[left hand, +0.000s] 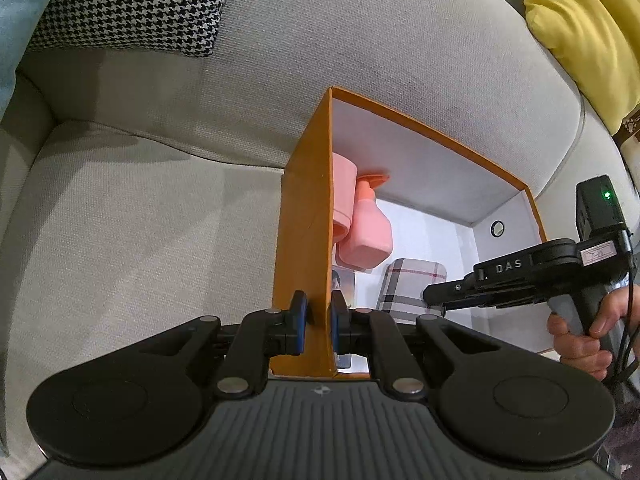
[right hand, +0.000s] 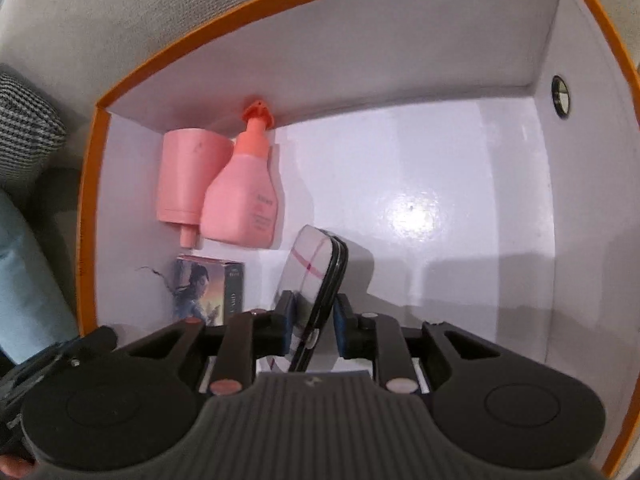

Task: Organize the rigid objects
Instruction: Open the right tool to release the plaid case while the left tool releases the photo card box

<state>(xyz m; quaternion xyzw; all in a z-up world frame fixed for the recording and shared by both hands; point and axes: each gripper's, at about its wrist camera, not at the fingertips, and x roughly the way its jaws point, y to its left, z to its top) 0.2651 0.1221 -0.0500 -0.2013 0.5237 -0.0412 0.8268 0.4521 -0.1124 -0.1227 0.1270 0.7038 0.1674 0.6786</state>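
Observation:
An orange box (left hand: 308, 220) with a white inside (right hand: 440, 200) stands on a beige sofa. My left gripper (left hand: 318, 312) is shut on the box's near left wall, one pad on each side. Inside the box, a pink pump bottle (right hand: 244, 204) and a pink cup-shaped piece (right hand: 188, 176) lie in the far left corner. A small picture-printed carton (right hand: 204, 292) lies in front of them. My right gripper (right hand: 314, 324) reaches down into the box. A plaid hard case (right hand: 308, 264) stands tilted between its jaws, leaning on the left pad, with a gap at the right pad.
The sofa seat (left hand: 160, 200) stretches out left of the box. A houndstooth cushion (left hand: 132, 4) and a yellow cushion (left hand: 584, 20) rest on the backrest. A person's hand (left hand: 580, 340) grips the right tool's handle. The box's right half shows bare floor and a round hole (right hand: 560, 96) in the wall.

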